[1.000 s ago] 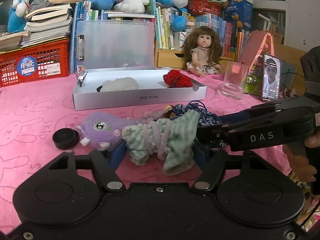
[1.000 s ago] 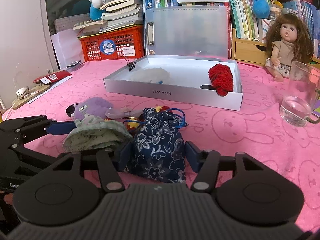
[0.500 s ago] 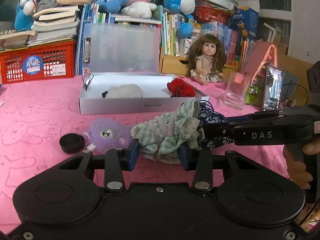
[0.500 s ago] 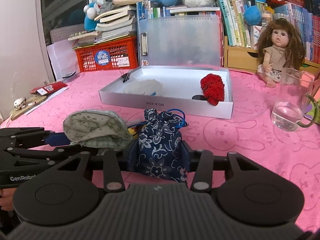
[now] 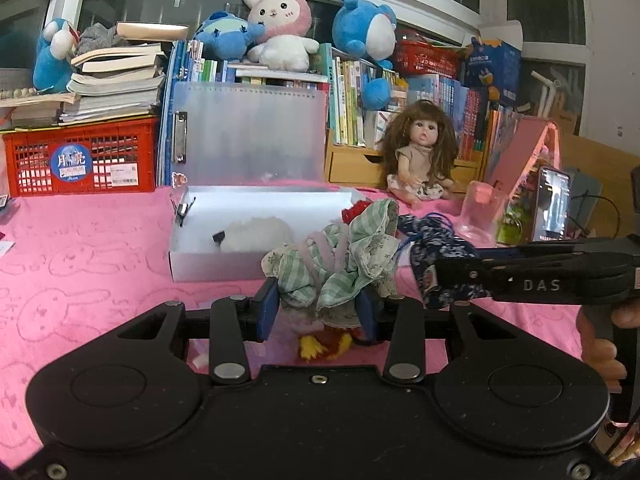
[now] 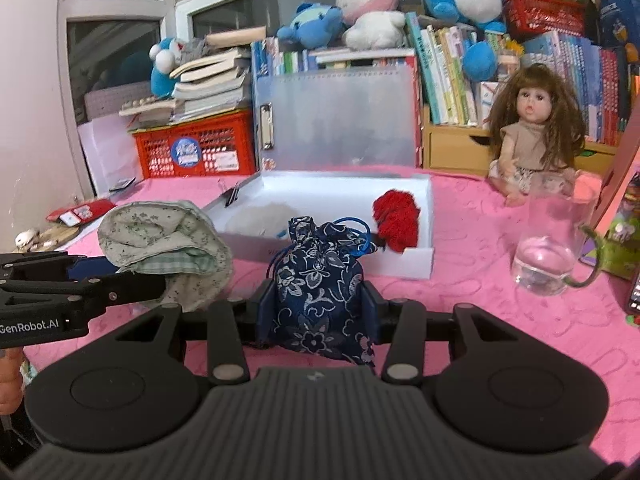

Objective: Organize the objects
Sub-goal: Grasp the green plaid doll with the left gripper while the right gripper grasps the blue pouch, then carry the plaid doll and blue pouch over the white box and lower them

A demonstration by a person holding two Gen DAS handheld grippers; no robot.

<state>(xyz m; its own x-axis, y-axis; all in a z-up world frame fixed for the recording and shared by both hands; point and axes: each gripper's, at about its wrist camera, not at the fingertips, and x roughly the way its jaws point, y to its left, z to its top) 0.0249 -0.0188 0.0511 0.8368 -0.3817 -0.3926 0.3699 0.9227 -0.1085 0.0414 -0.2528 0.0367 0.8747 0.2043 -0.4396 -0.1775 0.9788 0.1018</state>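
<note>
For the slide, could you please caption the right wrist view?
Right gripper shut on a blue floral pouch, before the white box on pink cloth.

We see bare pink surface (image 6: 472,280) between the white box (image 6: 420,264) and the water glass (image 6: 548,256), wide enough for passage. Left of the box, the surface (image 5: 88,248) lies open up to the red crate (image 5: 80,160). Inside the box, a white fluffy thing (image 5: 256,236) and a red woolly thing (image 6: 396,220) flank bare floor. The doll (image 6: 536,140) and binder (image 6: 340,120) block the back.
</note>
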